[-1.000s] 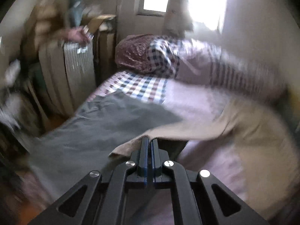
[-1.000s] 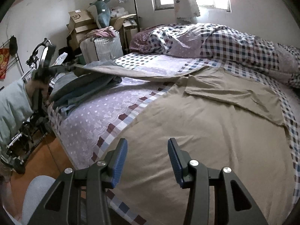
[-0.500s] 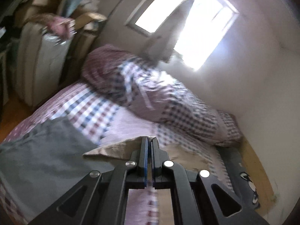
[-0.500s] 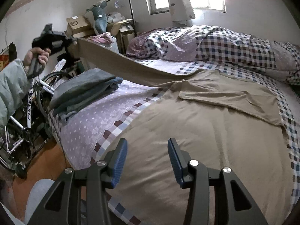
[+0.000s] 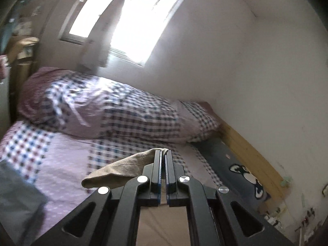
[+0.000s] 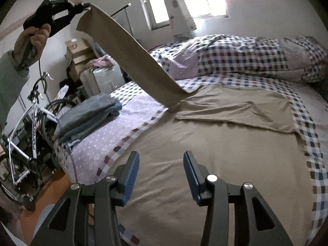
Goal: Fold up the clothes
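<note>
Gripper L is clamped on 1 end of the tan garment, lifted up-left; its raised strip runs diagonally down to the bed. Your R gripper hangs open & empty right over the flat part, so it's nearer.

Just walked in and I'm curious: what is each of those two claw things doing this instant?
Left gripper: shut on one end of the long tan cloth garment, lifted above the bed.
Right gripper: open, holding nothing, above the garment.
</note>
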Demonstrator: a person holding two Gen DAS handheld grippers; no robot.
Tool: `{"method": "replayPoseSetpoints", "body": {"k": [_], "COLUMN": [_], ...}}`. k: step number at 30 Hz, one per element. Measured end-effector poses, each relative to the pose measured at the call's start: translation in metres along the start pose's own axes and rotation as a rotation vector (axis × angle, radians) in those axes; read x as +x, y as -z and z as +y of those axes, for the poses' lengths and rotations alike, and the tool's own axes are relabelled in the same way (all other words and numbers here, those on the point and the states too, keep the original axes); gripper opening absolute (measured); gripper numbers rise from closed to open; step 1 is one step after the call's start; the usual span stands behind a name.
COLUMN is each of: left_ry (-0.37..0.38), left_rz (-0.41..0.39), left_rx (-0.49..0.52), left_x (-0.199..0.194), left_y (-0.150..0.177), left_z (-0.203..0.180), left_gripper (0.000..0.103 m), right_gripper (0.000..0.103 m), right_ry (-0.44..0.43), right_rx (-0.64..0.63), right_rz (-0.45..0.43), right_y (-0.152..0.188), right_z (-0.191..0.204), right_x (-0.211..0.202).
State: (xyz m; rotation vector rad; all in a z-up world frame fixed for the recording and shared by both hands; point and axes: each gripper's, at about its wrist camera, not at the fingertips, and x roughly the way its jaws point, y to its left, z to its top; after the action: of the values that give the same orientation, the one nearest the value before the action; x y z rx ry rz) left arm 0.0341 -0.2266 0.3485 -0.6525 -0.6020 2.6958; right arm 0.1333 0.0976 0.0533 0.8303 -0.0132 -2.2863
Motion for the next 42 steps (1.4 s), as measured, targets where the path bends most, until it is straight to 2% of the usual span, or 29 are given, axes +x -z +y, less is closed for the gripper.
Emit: {"method": "replayPoseSetpoints", "body": {"k": [4,9,14,20,24,25,27,29,31,35,37,42], "left_ry": [0.053,0.088,0.081,0.041,0.051,0.049,0.042,0.051,0.076,0.069,0.054,-0.130], "left_rz": [0.077,0.223,0.377,0.536,0.599,0.617,0.622,0.581,0.522,0.403,0.345,0.211], "left_rx": [0.020,0.069,0.132,0.191,0.176,0.173,0.171,0.152,0.107,0.062,0.046,-0.009], "left_x": [0.057,0.142,0.235,0.331,0.373,0.383,0.396,0.398,0.389,0.356,0.337,0.279], "left_y": [0.016,0.055,0.120,0.203,0.235,0.240,0.243,0.236,0.221,0.201,0.193,0.202], "left_z": [-0.051,-0.114,-0.164,-0.190,-0.192,-0.192,-0.188,-0.178,-0.162,-0.119,-0.094,-0.011], "left_gripper": [0.001,0.001,0.001,0.001,0.003,0.007,0.022,0.057,0.072,0.082,0.082,0.082], "right_gripper": [0.048,0.053,0.055,0.056,0.056,0.056,0.056,0.056,0.056,0.056,0.056,0.056], "right_ry": [0.015,0.044,0.052,0.067,0.078,0.083,0.096,0.113,0.126,0.164,0.180,0.213], "right_rx": [0.031,0.061,0.151,0.250,0.296,0.303,0.314,0.329,0.343,0.351,0.357,0.384], "right_rz": [-0.025,-0.068,-0.112,-0.117,-0.112,-0.110,-0.104,-0.096,-0.090,-0.070,-0.058,-0.030], "right_y": [-0.004,-0.008,0.006,0.029,0.043,0.046,0.050,0.054,0.057,0.063,0.063,0.055], "right_z": [-0.035,-0.077,-0.121,-0.168,-0.190,-0.195,-0.203,-0.211,-0.219,-0.230,-0.237,-0.256], "right_x": [-0.020,-0.047,-0.068,-0.077,-0.079,-0.079,-0.079,-0.079,-0.080,-0.080,-0.078,-0.072]}}
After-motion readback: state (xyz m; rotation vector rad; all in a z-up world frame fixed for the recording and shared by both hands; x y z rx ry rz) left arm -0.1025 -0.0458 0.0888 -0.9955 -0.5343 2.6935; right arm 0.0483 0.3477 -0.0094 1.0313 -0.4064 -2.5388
